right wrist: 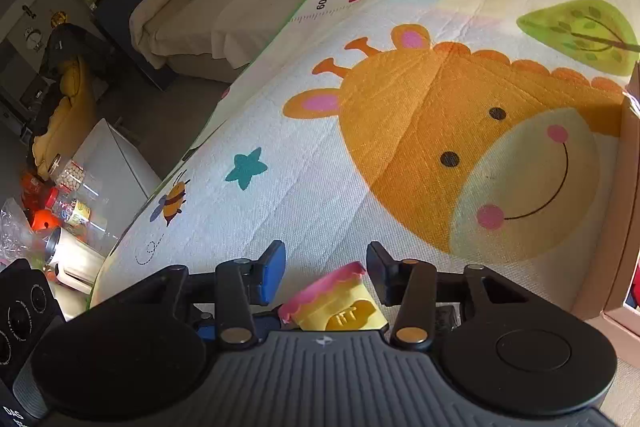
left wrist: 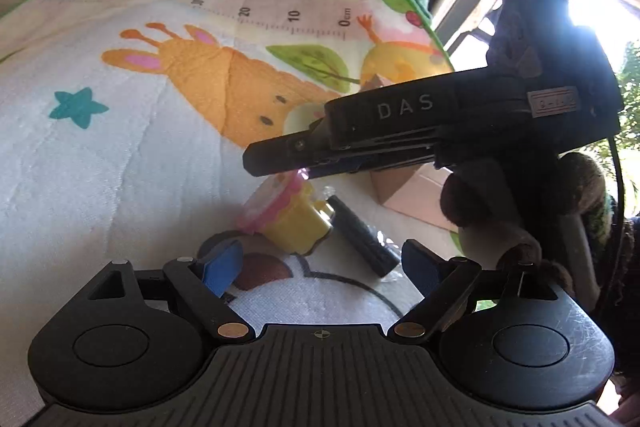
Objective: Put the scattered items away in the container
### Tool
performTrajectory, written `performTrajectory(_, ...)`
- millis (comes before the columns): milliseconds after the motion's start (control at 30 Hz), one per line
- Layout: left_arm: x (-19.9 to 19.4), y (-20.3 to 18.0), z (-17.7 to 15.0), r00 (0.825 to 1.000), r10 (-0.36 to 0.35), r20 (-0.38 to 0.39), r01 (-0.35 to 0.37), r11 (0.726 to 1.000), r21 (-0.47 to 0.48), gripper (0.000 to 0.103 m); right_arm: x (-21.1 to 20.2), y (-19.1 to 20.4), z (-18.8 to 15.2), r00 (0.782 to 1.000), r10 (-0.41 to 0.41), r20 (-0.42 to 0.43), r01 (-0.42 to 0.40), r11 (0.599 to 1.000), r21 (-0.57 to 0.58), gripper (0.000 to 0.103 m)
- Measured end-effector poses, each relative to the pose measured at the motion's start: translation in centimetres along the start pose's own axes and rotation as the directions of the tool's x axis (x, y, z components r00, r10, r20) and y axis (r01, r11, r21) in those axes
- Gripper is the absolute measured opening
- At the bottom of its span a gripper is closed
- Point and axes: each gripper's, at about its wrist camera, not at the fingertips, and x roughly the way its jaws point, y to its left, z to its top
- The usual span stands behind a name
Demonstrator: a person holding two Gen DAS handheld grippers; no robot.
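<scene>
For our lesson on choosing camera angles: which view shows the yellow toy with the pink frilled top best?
The left wrist view: the yellow toy lies on the play mat beside a black cylinder, most of its shape visible. The right wrist view catches only its upper part between the right gripper fingers, the rest hidden behind the gripper body.

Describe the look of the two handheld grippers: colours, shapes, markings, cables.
Both grippers, left gripper and right gripper, are black with ribbed bases, round hubs, brass pivots and blue finger pads. The right one carries white DAS lettering and a black cable.
</scene>
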Motion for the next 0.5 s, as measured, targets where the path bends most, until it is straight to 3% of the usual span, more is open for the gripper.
performTrajectory(267, 0.1, -1.9, 0.5, 0.998, -0.057, 0.031, 0.054, 0.995, 0.087, 0.094, -2.9, -3.0, -2.3, 0.997, 0.066, 0.027, -0.069, 0.99, 0.123, 0.033)
performTrajectory(400, 0.1, -3.3, -0.5, 0.999, -0.05, -0.013, 0.051, 0.984, 0.172, 0.095, -4.8, -3.5, -4.7, 0.992, 0.117, 0.046, -0.123, 0.98, 0.153, 0.033)
performTrajectory(500, 0.5, -3.6, -1.3, 0.999, -0.024, -0.036, 0.03, 0.981, 0.193, 0.095, -5.4, -3.1, -6.0, 0.993, 0.106, 0.058, -0.112, 0.985, 0.129, 0.033)
